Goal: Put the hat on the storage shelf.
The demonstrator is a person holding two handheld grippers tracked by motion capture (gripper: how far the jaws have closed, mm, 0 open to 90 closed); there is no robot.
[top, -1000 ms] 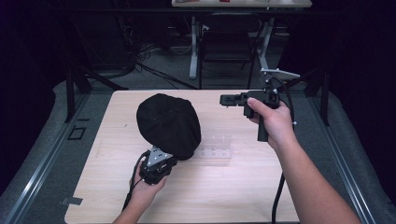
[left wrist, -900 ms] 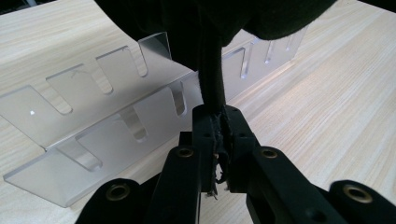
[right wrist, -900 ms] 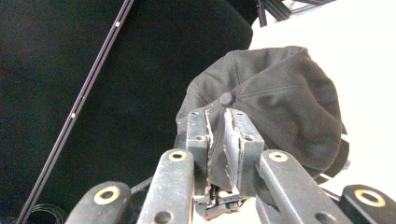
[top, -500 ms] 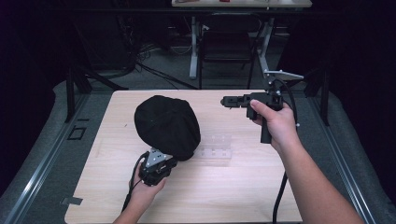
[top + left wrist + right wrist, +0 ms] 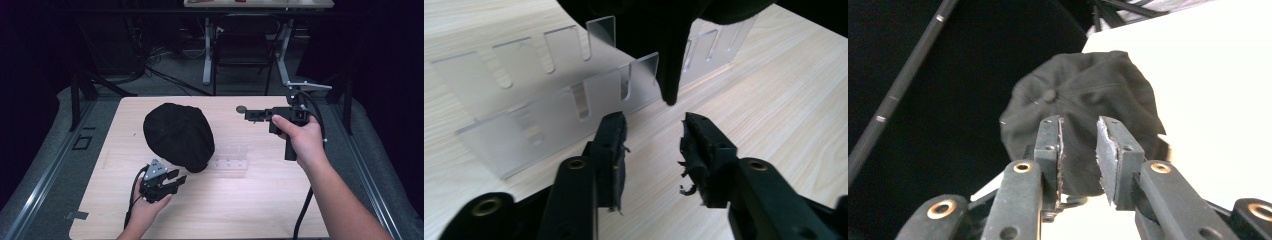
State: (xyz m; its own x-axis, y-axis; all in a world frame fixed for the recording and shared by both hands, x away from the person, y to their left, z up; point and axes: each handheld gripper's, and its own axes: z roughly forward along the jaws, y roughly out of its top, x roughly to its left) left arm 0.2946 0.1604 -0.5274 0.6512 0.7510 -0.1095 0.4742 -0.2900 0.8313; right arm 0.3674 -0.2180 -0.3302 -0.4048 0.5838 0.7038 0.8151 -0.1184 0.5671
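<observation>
The black cap [image 5: 178,136] sits on my clear slotted rack [image 5: 229,162], mid-table. My left gripper [image 5: 176,181], just beside its brim, has just opened, jaws empty. My right gripper [image 5: 248,115] hovers apart, jaws widening, empty.

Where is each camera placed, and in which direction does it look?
High view: above the table, looking forward and down; both forearms and tools show.
Left gripper view: on the left tool, facing the clear slotted stand; its open jaws show.
Right gripper view: on the right tool, facing the black cap.
All three share the cap.
</observation>
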